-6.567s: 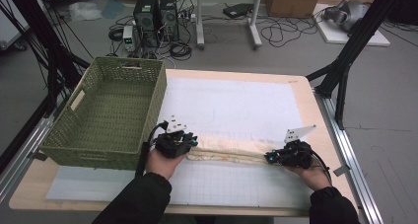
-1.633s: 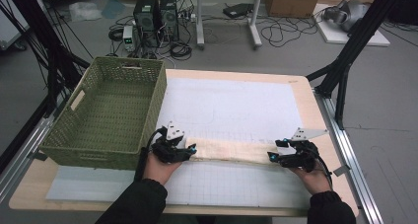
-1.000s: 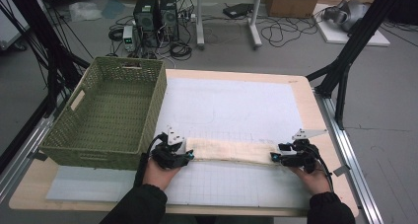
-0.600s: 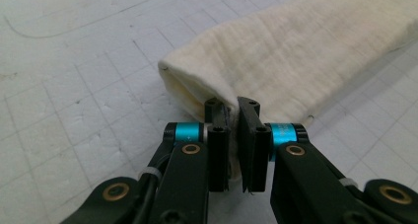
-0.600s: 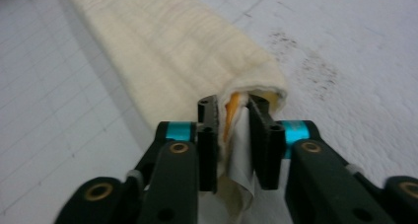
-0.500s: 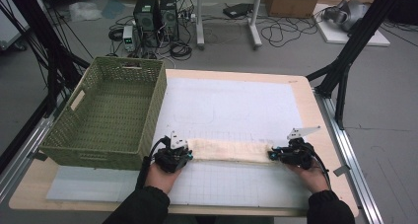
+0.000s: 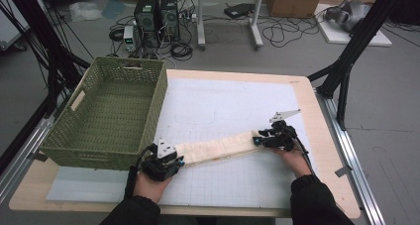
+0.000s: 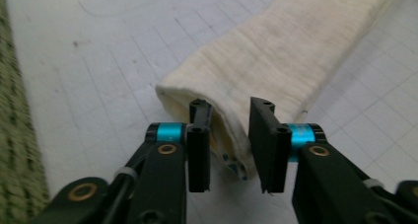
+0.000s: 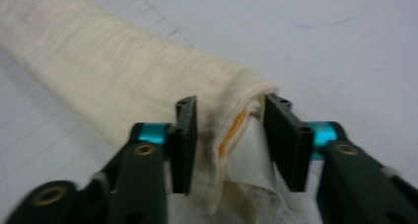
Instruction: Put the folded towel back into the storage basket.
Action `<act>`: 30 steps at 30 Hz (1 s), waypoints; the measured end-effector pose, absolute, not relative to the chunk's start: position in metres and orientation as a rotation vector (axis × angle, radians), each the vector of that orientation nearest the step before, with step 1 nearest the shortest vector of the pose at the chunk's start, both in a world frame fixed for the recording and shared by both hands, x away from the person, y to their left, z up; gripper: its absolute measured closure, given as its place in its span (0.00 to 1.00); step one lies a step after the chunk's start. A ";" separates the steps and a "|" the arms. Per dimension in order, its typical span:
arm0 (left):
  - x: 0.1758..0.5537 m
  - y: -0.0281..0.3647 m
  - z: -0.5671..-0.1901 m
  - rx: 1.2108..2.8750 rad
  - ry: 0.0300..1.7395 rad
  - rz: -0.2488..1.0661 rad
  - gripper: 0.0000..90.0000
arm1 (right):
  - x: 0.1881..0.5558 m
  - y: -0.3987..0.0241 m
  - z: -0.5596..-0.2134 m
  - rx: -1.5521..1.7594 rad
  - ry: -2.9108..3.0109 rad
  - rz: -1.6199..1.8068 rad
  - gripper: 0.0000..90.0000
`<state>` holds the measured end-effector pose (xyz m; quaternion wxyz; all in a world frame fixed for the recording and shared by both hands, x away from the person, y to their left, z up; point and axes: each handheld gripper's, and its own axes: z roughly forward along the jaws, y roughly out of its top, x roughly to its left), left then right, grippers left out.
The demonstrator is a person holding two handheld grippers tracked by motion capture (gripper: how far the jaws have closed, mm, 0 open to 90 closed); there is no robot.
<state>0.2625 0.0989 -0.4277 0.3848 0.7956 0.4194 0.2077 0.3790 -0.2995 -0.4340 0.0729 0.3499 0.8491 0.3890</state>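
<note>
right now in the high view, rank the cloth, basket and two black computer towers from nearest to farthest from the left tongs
1. cloth: its end lies between the left tongs.
2. basket: just beyond them, on the table's left.
3. computer towers: on the floor past the table's far edge.

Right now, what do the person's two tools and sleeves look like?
Both tools are black. The left tool has two flat black jaws on bright blue metal collars with brass-coloured pivot pins, and the right tool is built the same way. From above, each carries a grey three-cornered plate on top and trails a black cable. The person wears dark sleeves.
</note>
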 end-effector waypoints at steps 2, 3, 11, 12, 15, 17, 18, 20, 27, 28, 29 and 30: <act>0.262 0.099 -0.424 2.019 1.062 0.537 0.67 | 0.374 -0.304 -0.426 1.052 2.495 1.194 0.57; 0.262 0.099 -0.422 2.013 1.057 0.540 0.66 | 0.372 -0.305 -0.422 1.044 2.486 1.217 0.59; 0.266 0.098 -0.412 2.021 1.004 0.534 0.65 | 0.362 -0.300 -0.423 0.977 2.522 1.192 0.80; 0.269 0.097 -0.410 2.016 0.988 0.515 0.65 | 0.362 -0.300 -0.426 0.992 2.543 1.160 0.81; 0.277 0.090 -0.408 2.029 0.943 0.494 0.64 | 0.360 -0.301 -0.437 1.015 2.569 1.110 0.81; 0.283 0.084 -0.405 2.045 0.906 0.488 0.64 | 0.359 -0.305 -0.440 1.037 2.556 1.153 0.79; 0.286 0.080 -0.404 2.041 0.892 0.465 0.64 | 0.359 -0.306 -0.439 1.044 2.556 1.157 0.77; 0.292 0.072 -0.403 2.047 0.845 0.451 0.62 | 0.357 -0.308 -0.438 1.056 2.554 1.147 0.75; 0.311 0.052 -0.408 2.093 0.748 0.396 0.57 | 0.345 -0.320 -0.431 1.072 2.502 1.156 0.55; 0.313 0.050 -0.409 2.091 0.743 0.379 0.56 | 0.342 -0.322 -0.430 1.071 2.494 1.159 0.54; 0.314 0.047 -0.409 2.093 0.728 0.381 0.56 | 0.340 -0.324 -0.429 1.066 2.490 1.168 0.52; 0.315 0.044 -0.408 2.099 0.716 0.381 0.56 | 0.338 -0.326 -0.429 1.060 2.491 1.166 0.49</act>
